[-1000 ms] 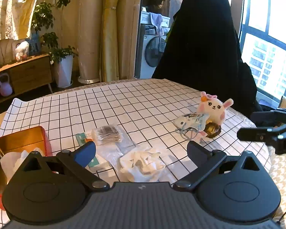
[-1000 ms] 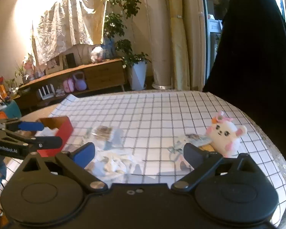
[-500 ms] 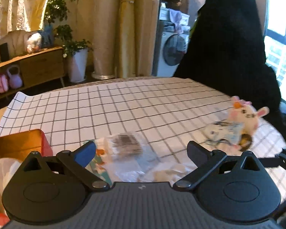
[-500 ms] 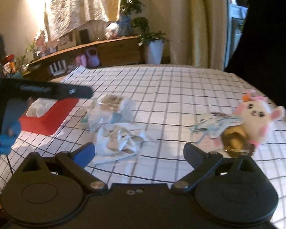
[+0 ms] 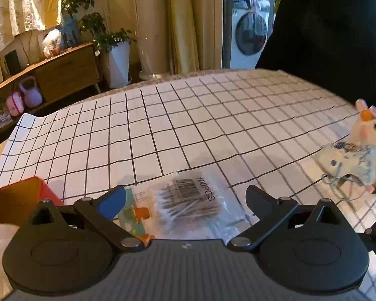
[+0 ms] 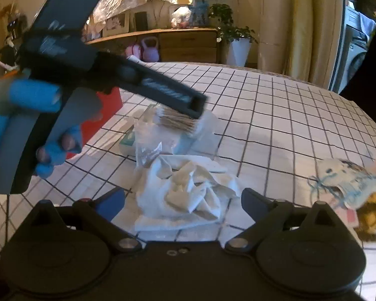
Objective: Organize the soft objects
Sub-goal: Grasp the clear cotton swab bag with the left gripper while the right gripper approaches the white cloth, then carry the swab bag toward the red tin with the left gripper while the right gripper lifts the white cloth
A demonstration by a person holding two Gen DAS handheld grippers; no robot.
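A clear bag of cotton swabs lies on the checked tablecloth, right between the open jaws of my left gripper. It shows under the left gripper's tip in the right wrist view. A crumpled white cloth lies between the open jaws of my right gripper. A pink and white plush bunny sits at the right edge with a patterned face mask against it; the mask also shows in the right wrist view.
A red box holding white cloth stands at the left edge of the table. A small green and orange packet lies under the swab bag. A dark draped shape stands behind the table on the right.
Both grippers have moved forward and down toward the table. The left now hovers over the swab bag, the right over the white cloth. Both stay open.
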